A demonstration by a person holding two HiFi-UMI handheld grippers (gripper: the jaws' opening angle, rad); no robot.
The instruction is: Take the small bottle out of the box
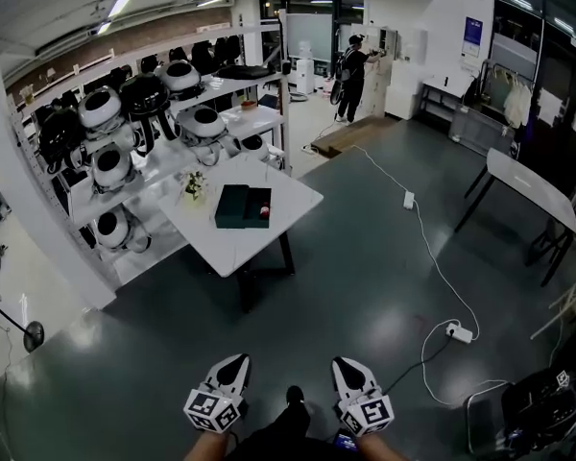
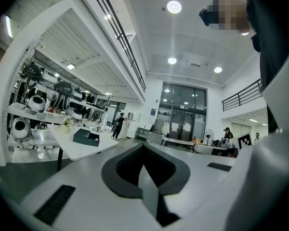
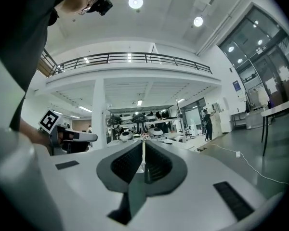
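A dark green box [image 1: 240, 206] lies open on the white table [image 1: 230, 243], well ahead of me across the floor. A small reddish thing [image 1: 264, 211], apparently the small bottle, sits in its right half. My left gripper [image 1: 235, 363] and right gripper [image 1: 344, 363] are low and close to my body, far from the table, both pointing forward. Both are shut with nothing between the jaws. In the left gripper view the left gripper [image 2: 143, 146] is shut, with the box [image 2: 85, 137] far off at the left. The right gripper [image 3: 144, 146] is shut in its own view.
A small flower pot [image 1: 193, 186] stands on the table beside the box. Shelves of round black-and-white machines [image 1: 125, 133] run behind it at the left. A power strip with cable [image 1: 458, 332] lies on the floor at the right. Another table [image 1: 533, 188] and a far-off person [image 1: 350, 75] are beyond.
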